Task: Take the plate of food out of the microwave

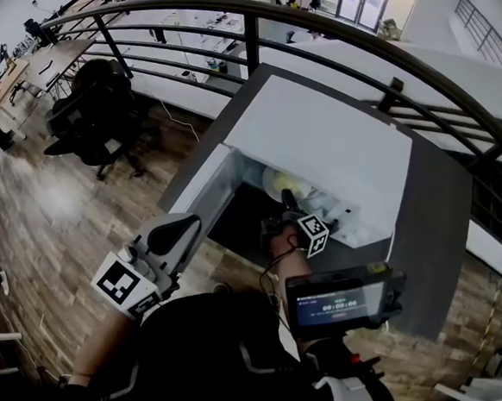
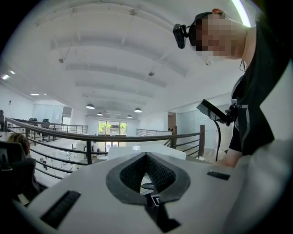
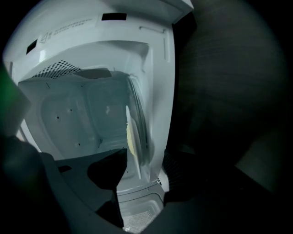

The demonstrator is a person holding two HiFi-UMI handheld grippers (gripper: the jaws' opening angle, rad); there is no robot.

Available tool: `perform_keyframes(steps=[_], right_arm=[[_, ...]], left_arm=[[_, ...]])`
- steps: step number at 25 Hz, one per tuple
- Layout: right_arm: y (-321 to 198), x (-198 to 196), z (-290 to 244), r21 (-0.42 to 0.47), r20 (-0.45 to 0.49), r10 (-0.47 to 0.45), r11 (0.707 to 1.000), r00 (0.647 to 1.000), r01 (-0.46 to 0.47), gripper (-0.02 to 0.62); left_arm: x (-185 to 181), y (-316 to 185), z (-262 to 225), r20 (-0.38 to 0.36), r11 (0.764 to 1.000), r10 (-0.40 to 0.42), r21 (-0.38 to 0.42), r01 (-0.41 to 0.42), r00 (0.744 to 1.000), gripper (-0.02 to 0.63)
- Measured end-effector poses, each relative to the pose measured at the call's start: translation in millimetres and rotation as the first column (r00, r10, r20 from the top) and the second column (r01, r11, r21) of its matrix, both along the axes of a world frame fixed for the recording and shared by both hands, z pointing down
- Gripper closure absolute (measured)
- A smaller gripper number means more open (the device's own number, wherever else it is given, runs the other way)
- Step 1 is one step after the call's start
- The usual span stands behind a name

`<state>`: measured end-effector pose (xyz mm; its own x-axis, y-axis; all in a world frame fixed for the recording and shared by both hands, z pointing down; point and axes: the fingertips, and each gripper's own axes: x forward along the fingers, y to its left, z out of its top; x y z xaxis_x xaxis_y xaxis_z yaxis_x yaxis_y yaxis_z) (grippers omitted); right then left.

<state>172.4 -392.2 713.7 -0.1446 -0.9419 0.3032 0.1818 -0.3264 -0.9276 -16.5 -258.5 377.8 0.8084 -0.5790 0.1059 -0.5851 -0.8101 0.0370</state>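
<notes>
Your right gripper [image 3: 143, 179] sits at the open microwave [image 1: 332, 137], jaws wide, the plate of food [image 3: 133, 137] inside, edge-on dead ahead, while your left gripper [image 2: 146, 157] hangs back, pinched empty.

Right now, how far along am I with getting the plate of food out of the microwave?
Done: the microwave door stands open. In hand: the right gripper is at the cavity, jaws apart either side of the plate, not clamped. To do: grip it and draw it out; it sits inside. The left gripper is shut, empty, held back.
</notes>
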Motion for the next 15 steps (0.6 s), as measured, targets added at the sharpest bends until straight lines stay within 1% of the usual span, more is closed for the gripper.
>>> perform_keyframes(steps=[2, 3, 5, 6, 7, 9, 12, 15], right_arm=[[-1.0, 1.8, -0.5, -0.007, -0.012, 0.0, 1.0, 1.0, 0.0, 0.397], [-1.3, 1.3, -0.2, -0.009, -0.016, -0.002, 1.0, 1.0, 0.002, 0.425], [-1.3, -0.6, 0.6, -0.016, -0.014, -0.006, 1.0, 1.0, 0.006, 0.428], [-0.5, -0.8, 1.5, -0.025, -0.011, -0.006, 1.0, 1.0, 0.006, 0.436], [0.5, -0.3, 2.7, -0.033, -0.008, -0.003, 0.999, 1.0, 0.003, 0.46], [1.7, 1.3, 3.6, -0.039, 0.0, 0.01, 0.999, 1.0, -0.01, 0.466], [-0.2, 2.1, 1.5, -0.03, 0.008, 0.029, 0.999, 1.0, -0.029, 0.486], [1.9, 1.7, -4.0, -0.005, -0.008, 0.034, 0.999, 0.999, -0.034, 0.52]], left_arm=[[2.2, -0.9, 1.1, -0.006, 1.0, 0.005, -0.005, -0.005, 1.0, 0.603], [1.9, -1.7, 1.4, -0.007, 1.0, 0.005, -0.008, -0.005, 1.0, 0.604], [1.2, -2.9, 0.7, -0.01, 1.0, 0.005, -0.008, -0.005, 1.0, 0.603], [1.5, -2.4, 0.5, -0.009, 1.0, 0.009, -0.005, -0.01, 1.0, 0.603], [2.1, -1.2, 1.0, -0.007, 1.0, 0.015, -0.004, -0.015, 1.0, 0.603], [1.9, 0.3, 3.4, -0.002, 1.0, 0.019, -0.01, -0.019, 1.0, 0.603], [-1.3, -1.8, 6.0, -0.008, 1.0, 0.011, -0.022, -0.011, 1.0, 0.604], [-2.5, -0.1, 8.0, -0.008, 0.999, 0.014, -0.03, -0.015, 1.0, 0.603]])
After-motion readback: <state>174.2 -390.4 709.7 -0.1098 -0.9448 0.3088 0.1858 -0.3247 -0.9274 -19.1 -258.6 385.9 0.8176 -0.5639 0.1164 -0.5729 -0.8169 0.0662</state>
